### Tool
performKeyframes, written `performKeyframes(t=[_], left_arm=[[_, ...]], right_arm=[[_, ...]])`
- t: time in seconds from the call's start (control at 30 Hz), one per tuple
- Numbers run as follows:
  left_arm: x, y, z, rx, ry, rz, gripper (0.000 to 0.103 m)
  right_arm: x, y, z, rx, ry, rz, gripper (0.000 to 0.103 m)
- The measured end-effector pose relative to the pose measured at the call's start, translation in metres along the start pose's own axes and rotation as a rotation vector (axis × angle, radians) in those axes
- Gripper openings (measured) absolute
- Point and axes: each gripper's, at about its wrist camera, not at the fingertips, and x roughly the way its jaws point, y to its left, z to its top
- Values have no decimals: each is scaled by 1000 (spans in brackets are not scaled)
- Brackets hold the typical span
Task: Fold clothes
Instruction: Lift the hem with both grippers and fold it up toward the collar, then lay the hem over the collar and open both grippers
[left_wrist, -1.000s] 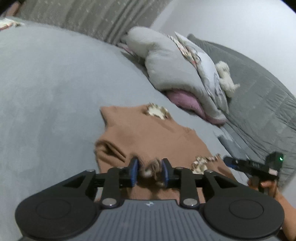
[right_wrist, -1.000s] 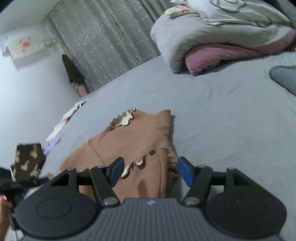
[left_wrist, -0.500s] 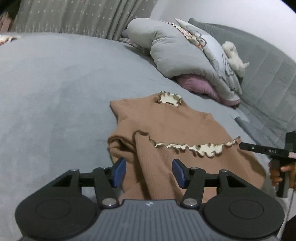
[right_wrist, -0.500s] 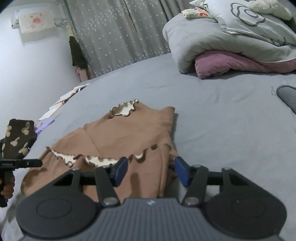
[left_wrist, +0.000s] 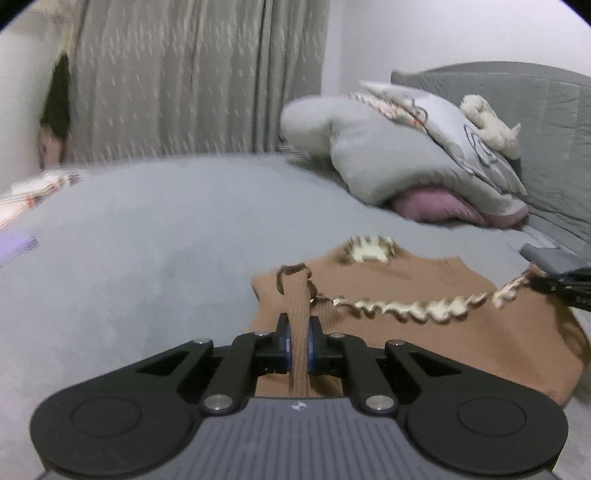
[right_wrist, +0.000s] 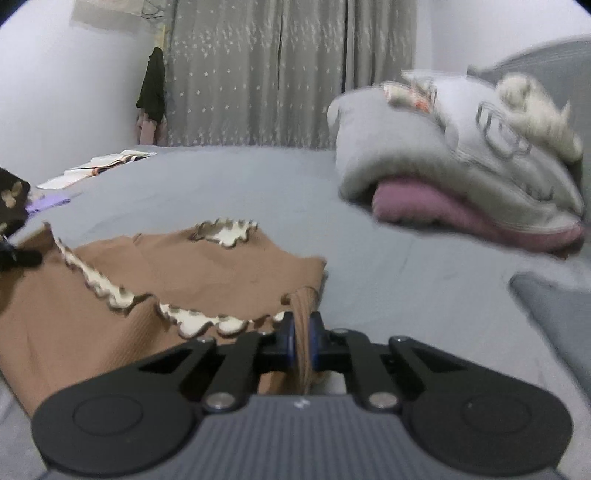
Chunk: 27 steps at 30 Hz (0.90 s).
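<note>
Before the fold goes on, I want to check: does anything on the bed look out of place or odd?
Nothing stands out. The brown garment lies on the grey bed, one edge pinched in each hand-held gripper, left and right.

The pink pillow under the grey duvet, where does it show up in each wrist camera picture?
Left wrist view: pink pillow at right of centre, under the grey duvet.
Right wrist view: pink pillow at right, blurred, under the same duvet.
Shared landmark: the brown top's cream scalloped neckline.
</note>
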Motion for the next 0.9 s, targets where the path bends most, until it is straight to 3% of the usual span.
performKeyframes(t=[0.17, 0.37, 0.67, 0.9], left_arm=[[23, 7, 19, -6, -24, 58, 7], [58, 5, 40, 53, -40, 101, 7], [120, 3, 72, 106, -5, 138, 7], [161, 8, 72, 84, 54, 154, 8]], right_arm=[[6, 0, 18, 7, -50, -50, 7], [42, 13, 39, -54, -69, -122, 7], [107, 13, 56, -94, -45, -189, 7], [156, 11, 56, -142, 7, -224, 7]])
